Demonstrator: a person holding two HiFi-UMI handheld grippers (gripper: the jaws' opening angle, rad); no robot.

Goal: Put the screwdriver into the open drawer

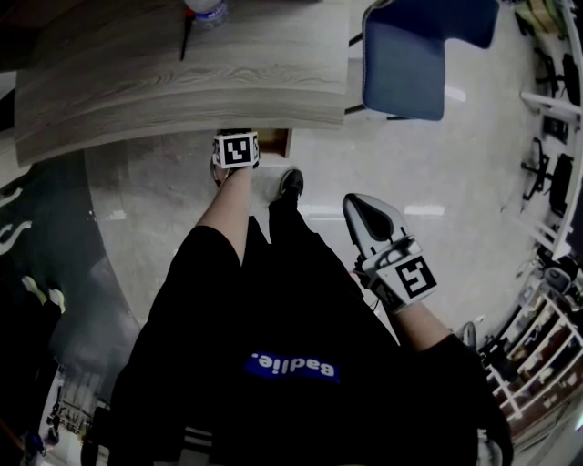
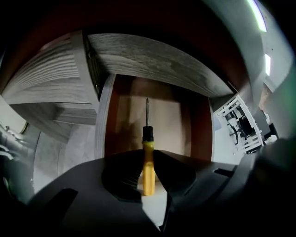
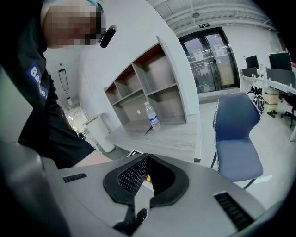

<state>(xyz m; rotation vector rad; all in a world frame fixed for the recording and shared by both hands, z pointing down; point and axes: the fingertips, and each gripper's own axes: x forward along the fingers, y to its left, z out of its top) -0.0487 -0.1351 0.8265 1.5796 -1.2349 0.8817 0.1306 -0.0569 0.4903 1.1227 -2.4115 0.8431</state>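
Note:
The screwdriver (image 2: 147, 172) has a yellow handle, a black collar and a thin metal shaft. My left gripper (image 2: 147, 152) is shut on the handle and points steeply down. The shaft hangs over the brown inside of the open drawer (image 2: 175, 121). In the head view only the left gripper's marker cube (image 1: 236, 149) shows, at the desk's front edge, beside a corner of the drawer (image 1: 275, 140). My right gripper (image 1: 358, 208) hangs at the person's right side, away from the desk. Its jaws (image 3: 146, 158) meet at the tips with nothing between them.
The curved wooden desk (image 1: 182, 82) carries a water bottle (image 1: 208, 9) and a dark pen (image 1: 186, 36). A blue chair (image 1: 414, 55) stands to the right of the desk. Open shelving (image 3: 148, 88) rises behind the desk. The person's legs and shoe (image 1: 291, 183) stand close to the drawer.

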